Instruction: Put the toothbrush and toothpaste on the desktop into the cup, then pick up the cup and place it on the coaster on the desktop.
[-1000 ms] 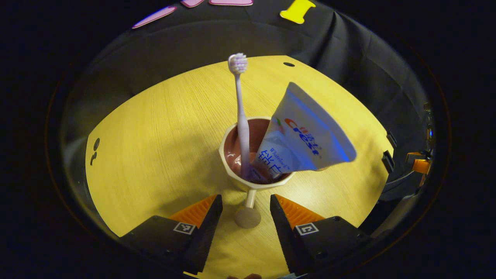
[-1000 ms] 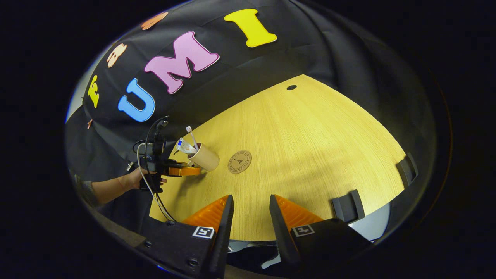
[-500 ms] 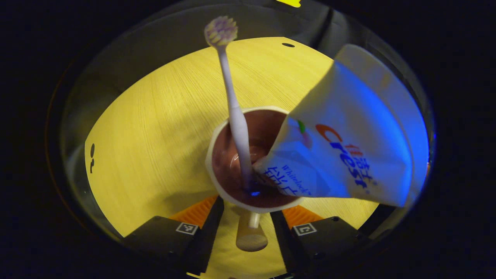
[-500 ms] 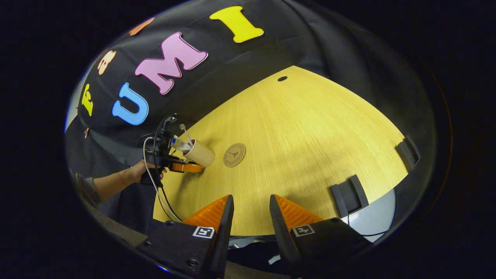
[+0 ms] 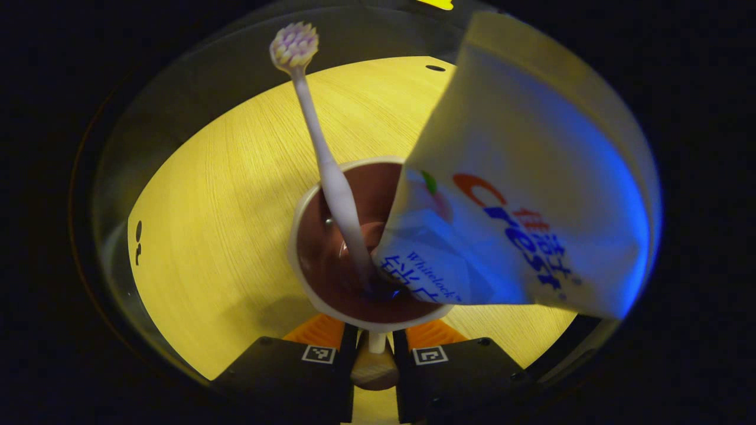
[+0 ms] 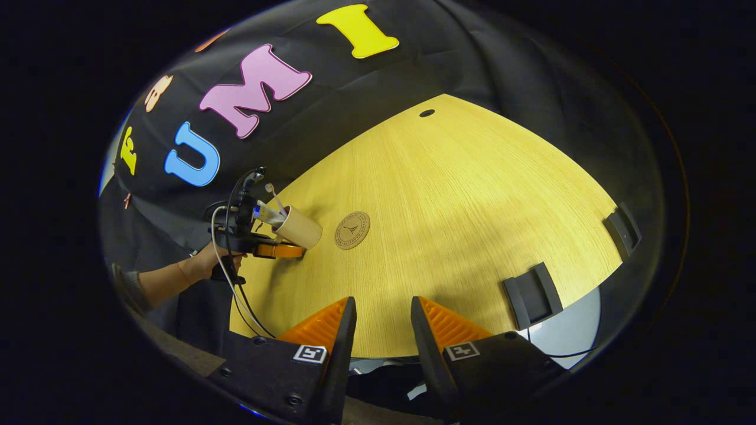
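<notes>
Cup point(image 5: 331, 277): toothbrush point(image 5: 325, 159) at 11 o'clock, toothpaste point(image 5: 520, 195) at 2 o'clock.
Left gripper point(image 5: 371, 348): clamped narrowly on cup handle point(image 5: 375, 366).
Right gripper point(image 6: 383, 321): held apart, empty.
Coaster point(image 6: 352, 222): bare.

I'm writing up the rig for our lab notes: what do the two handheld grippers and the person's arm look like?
Each gripper has dark blocky finger mounts with a small square black-and-white marker on each, as on the right gripper and the left gripper. In the right gripper view, the left one carries black cables and an upright mast; the hand shows a dark sleeve at the elbow.
</notes>
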A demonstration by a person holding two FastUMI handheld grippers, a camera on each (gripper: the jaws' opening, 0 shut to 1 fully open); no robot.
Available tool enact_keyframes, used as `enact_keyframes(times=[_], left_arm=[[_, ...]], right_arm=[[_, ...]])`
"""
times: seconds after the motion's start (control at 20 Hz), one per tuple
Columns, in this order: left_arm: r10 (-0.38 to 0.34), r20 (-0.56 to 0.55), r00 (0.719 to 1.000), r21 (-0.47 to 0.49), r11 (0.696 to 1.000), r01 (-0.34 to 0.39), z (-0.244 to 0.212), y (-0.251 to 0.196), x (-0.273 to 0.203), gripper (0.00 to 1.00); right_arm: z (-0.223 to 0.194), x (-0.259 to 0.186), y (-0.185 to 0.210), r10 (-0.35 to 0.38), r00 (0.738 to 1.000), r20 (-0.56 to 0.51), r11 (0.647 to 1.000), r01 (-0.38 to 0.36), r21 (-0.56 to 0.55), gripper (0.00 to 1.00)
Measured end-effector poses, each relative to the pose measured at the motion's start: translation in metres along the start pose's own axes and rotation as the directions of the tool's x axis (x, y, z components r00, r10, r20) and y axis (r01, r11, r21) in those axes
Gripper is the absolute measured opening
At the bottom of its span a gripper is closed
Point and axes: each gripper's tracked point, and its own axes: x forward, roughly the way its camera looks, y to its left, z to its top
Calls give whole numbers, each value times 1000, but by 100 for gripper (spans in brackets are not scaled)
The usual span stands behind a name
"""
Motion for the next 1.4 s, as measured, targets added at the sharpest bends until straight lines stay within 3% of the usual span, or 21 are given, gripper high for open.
enact_keyframes(times=[0.05,0.1,0.25,0.3,0.35,0.4,0.6,0.65,0.7,0.75,0.8,0.85,0.95,1.0,1.15,1.2,1.25,1.3,1.4], left_arm=[[7,7,1000,2,1000,-7,0,0,-1,28],[17,15,1000,1,1000,-17,-1,1,-1,33],[16,41,999,-22,1000,-15,3,-1,-7,33],[11,43,999,-26,1000,-10,3,-2,-11,28],[4,49,999,-24,1000,-3,6,-5,-14,37],[-6,54,999,-19,1000,7,9,-10,-19,37],[-40,72,997,16,999,39,28,-39,-30,28],[-48,76,996,28,999,46,34,-48,-31,37],[-53,81,995,42,998,50,40,-57,-31,33],[-55,85,995,58,997,51,45,-65,-30,37],[-59,83,995,75,996,52,48,-73,-29,33],[-62,81,995,93,994,54,50,-81,-27,37],[-68,68,995,131,990,58,51,-94,-22,37],[-69,55,996,141,988,61,50,-99,-20,32],[-68,29,997,160,985,63,49,-108,-17,32],[-70,23,997,165,984,66,49,-110,-16,37],[-73,19,997,170,983,68,50,-112,-15,33],[-71,15,997,177,982,67,50,-113,-15,37],[-54,8,999,198,979,51,52,-114,-13,33]], right_arm=[[0,0,0,-1,1000,-3,1000,1,3,57],[0,0,0,1,1000,-4,1000,-1,4,57],[-1,2,1,3,1000,-8,1000,-3,-3,57],[-2,3,1,2,1000,-9,1000,-2,-5,57],[-2,2,1,2,1000,-11,1000,-2,-6,57],[-1,2,0,2,1000,-10,1000,-2,-5,57],[2,3,-6,-6,1000,0,1000,6,11,57],[2,4,-7,-8,1000,0,1000,8,15,57],[2,3,-8,-10,1000,2,1000,10,19,57],[2,1,-8,-11,1000,4,1000,11,20,58],[3,-1,-9,-13,1000,8,1000,13,23,57],[4,-3,-11,-16,1000,13,1000,15,26,57],[6,-7,-16,-23,999,25,999,22,37,57],[7,-9,-18,-27,999,31,999,25,45,57],[8,-17,-28,-43,998,47,997,39,72,57],[7,-18,-32,-47,998,50,996,43,82,57],[5,-20,-34,-52,997,52,995,47,90,57],[4,-21,-36,-54,997,52,994,49,96,57],[3,-24,-39,-58,997,50,993,52,105,57]])
